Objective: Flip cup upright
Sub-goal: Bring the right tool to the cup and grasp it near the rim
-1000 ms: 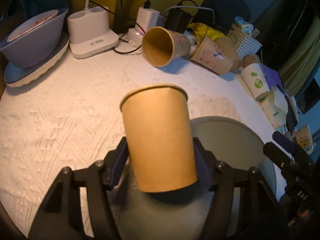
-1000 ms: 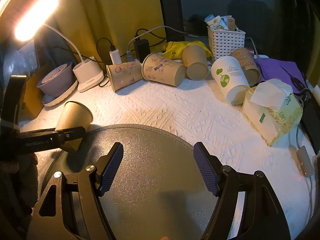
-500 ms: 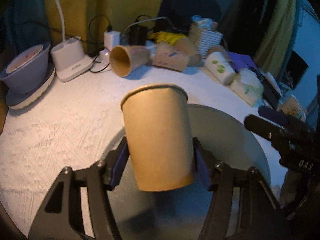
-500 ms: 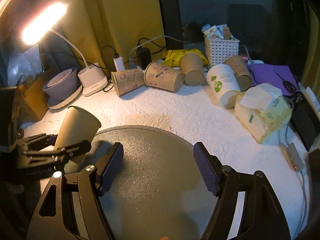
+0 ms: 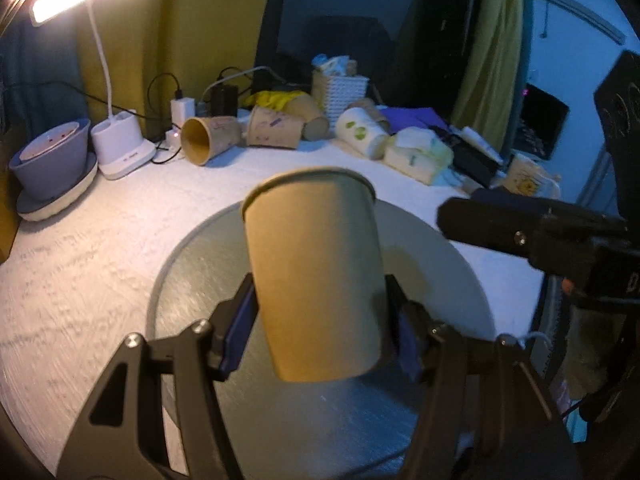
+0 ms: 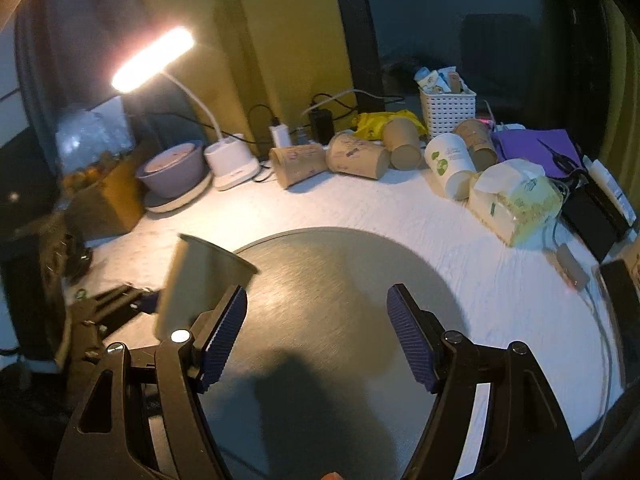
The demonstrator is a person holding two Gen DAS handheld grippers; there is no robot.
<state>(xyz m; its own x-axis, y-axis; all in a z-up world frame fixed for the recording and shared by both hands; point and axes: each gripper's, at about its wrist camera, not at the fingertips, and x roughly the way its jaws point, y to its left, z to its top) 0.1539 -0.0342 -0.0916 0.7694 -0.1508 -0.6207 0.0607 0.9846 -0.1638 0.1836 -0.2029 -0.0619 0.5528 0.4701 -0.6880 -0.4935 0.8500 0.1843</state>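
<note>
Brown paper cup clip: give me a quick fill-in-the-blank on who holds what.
1. The brown paper cup is gripped by the ____ claw.
2. The right claw is ____ and holds nothing.
3. Below the held cup lies a round grey ____.
4. The lamp is switched ____.

Missing words: left; open; mat; on

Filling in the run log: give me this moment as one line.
left gripper: shut on brown paper cup, rim up, tilted | right gripper: open, empty | below: round grey mat
</note>
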